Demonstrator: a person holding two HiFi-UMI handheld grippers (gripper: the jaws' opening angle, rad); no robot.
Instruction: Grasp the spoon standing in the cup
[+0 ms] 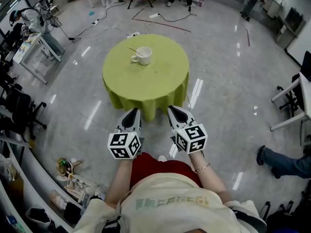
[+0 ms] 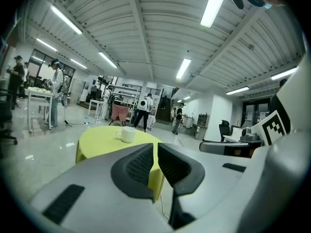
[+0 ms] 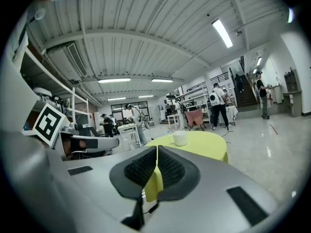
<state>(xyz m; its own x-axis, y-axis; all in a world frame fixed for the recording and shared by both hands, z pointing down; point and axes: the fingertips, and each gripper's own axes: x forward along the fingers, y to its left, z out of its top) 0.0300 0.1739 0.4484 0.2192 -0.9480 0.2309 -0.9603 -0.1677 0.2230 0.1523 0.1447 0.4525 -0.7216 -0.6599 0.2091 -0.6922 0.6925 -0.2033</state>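
Our left claw (image 2: 155, 148) holds nothing, its dark ribbed jaws drawn in to a thin slit. Our right claw (image 3: 156, 150) is empty too, its jaws pressed together at the tips. Both hover side by side above the glossy grey floor (image 1: 228, 81), just short of the round desk draped in yellow-green cloth (image 1: 150, 89). Well ahead of them, toward the desk's far side, sits the white handled cup (image 1: 144, 55), with the thin spoon (image 1: 134, 51) leaning out of it to the left.
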